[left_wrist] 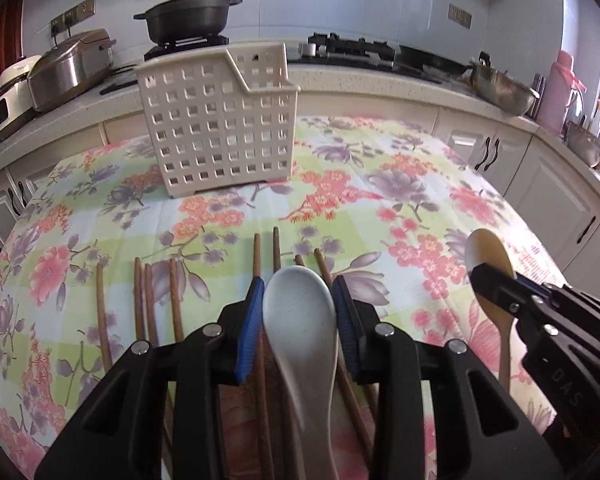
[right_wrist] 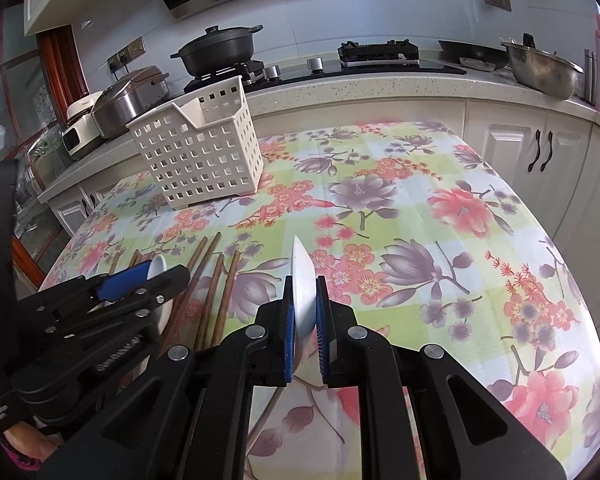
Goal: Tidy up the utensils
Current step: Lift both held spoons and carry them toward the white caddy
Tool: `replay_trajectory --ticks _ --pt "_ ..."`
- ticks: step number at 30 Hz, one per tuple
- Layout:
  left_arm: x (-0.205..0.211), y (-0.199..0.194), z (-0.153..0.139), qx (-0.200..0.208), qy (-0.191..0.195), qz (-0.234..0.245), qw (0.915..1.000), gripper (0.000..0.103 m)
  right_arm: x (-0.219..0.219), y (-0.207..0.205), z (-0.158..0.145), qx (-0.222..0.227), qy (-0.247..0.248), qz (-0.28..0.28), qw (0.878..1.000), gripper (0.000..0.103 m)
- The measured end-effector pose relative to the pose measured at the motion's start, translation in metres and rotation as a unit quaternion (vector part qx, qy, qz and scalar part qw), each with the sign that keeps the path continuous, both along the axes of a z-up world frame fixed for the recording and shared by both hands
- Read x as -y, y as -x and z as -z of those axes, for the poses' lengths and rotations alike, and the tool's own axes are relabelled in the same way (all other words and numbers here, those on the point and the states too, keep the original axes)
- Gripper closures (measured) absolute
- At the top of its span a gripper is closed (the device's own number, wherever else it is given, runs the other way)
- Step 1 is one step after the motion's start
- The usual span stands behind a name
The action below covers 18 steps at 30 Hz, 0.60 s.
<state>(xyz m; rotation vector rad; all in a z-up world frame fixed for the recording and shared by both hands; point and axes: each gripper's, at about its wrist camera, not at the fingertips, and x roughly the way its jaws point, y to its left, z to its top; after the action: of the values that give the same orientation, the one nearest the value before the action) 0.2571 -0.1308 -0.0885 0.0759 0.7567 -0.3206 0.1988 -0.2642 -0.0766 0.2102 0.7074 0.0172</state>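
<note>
A white ceramic spoon lies lengthwise over several brown chopsticks on the floral tablecloth. My left gripper has its blue pads against both sides of the spoon's bowl. To the right, my right gripper is shut on a tan wooden spoon, held above the cloth. In the right wrist view that wooden spoon shows edge-on between the pads of the right gripper. The left gripper and white spoon are at the left. A cream perforated utensil basket stands upright, far left on the table.
Behind the table runs a counter with a rice cooker, a black pot on the stove and a steel bowl. White cabinets line the right. The table's right half holds only cloth.
</note>
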Motion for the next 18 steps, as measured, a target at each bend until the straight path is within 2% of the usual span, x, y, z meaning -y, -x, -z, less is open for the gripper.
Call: replay_trajectory --ticks 8,18 --pt "-0.015 0.018 -0.036 0.048 0.011 -0.008 0.9988 0.070 -0.017 -0.001 -0.021 0.030 0.014 -0.016 0.999 0.091" --pt "-0.028 0.026 -0.048 0.067 0.017 -0.008 0.9976 0.071 -0.039 -0.005 -0.035 0.054 0.034 -0.035 0.997 0.091"
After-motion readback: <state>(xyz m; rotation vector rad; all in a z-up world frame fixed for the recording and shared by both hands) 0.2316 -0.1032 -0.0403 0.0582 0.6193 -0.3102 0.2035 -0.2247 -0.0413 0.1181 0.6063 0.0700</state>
